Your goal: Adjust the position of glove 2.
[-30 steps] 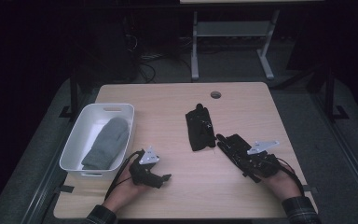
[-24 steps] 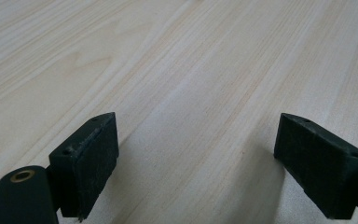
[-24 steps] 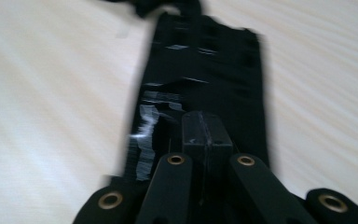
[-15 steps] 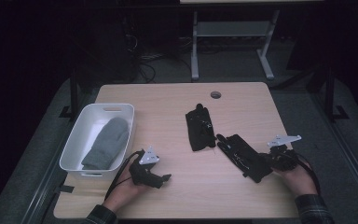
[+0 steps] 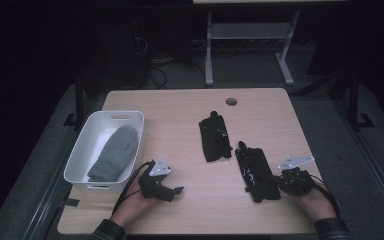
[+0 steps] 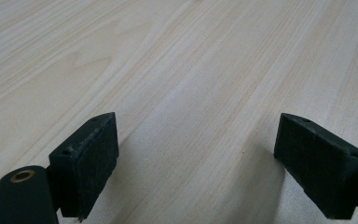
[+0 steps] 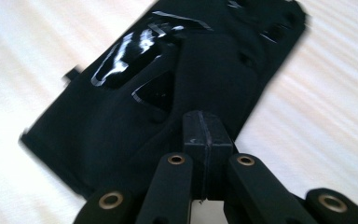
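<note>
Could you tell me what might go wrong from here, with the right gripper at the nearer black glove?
1. The right gripper has its jaws pressed together at the cuff edge of the nearer black glove; whether fabric is pinched is unclear, so a lift may leave the glove behind.
2. A sideways drag could push it into the second black glove lying close by.
3. The left gripper rests open on the table, between the gloves and the white bin.

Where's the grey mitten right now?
High view, left side: the grey mitten lies inside the white tub, just beyond the left gripper.
</note>
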Demonstrator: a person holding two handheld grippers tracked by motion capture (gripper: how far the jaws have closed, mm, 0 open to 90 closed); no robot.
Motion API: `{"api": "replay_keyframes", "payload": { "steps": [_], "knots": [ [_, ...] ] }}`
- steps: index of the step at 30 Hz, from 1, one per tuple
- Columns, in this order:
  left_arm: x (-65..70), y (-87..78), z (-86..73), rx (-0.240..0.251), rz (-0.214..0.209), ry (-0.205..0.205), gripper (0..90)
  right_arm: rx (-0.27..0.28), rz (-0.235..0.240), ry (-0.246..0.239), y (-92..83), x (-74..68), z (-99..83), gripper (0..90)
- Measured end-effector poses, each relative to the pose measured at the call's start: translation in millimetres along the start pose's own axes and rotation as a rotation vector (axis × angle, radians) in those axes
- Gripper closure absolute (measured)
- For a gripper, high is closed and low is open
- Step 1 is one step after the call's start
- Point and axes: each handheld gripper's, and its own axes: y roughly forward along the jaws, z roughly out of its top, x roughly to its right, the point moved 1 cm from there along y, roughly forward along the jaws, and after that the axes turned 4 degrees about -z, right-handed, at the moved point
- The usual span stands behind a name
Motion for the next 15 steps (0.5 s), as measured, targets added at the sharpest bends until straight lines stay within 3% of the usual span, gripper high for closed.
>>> {"api": "replay_keyframes", "payload": {
  "steps": [6,10,15],
  "knots": [
    [-0.3,-0.3,0.0,-0.005,0.001,0.005,12.7,0.011,0.009,-0.067,-4.3,-17.3,2.3,90.0],
    [-0.4,-0.3,0.0,-0.005,0.000,0.004,12.7,0.062,0.004,-0.058,-6.4,-15.4,12.2,90.0],
    [-0.4,-0.5,0.1,-0.008,-0.002,0.006,12.4,0.092,0.022,-0.041,11.9,-5.8,33.9,90.0]
  ]
}}
